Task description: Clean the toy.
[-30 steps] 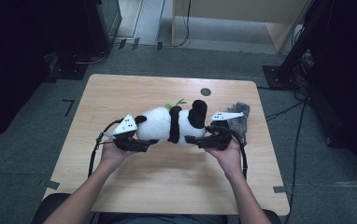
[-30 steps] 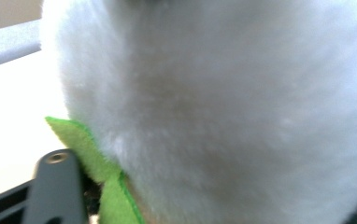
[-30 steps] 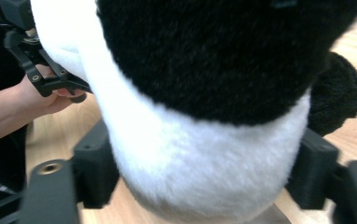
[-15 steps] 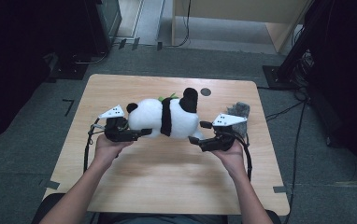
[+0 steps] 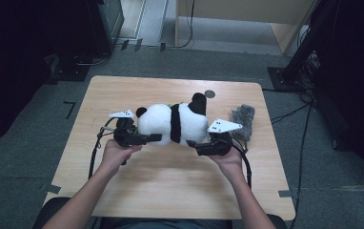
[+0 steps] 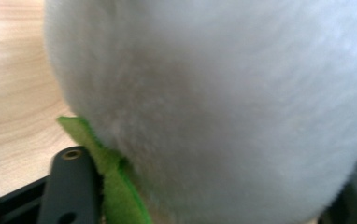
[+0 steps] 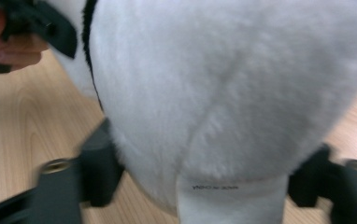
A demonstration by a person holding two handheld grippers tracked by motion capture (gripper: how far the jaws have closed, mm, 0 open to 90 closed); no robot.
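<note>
In the high view, a pale wooden bench with rounded corners stands on grey carpet, with dark stands and cables around it and a light wooden cabinet at the far wall. Bits of dark tape mark the floor by the bench's corners. A small dark round spot sits near the far edge of the bench. A toy panda lies lengthwise across the middle of the bench, white with a black band and a black ear. Just right of it lies a grey furry thing. The left hand-held gripper meets the panda's left end and the right hand-held gripper its right end.

In the left gripper view, white plush fills the space between the jaws, with a green felt leaf against the left jaw. The jaws have just been opening a little and clasp the panda's body.

In the right gripper view, the jaws have just been closing and sit against both sides of the panda's white rump, where a sewn label hangs down. Wood grain shows beneath.
</note>
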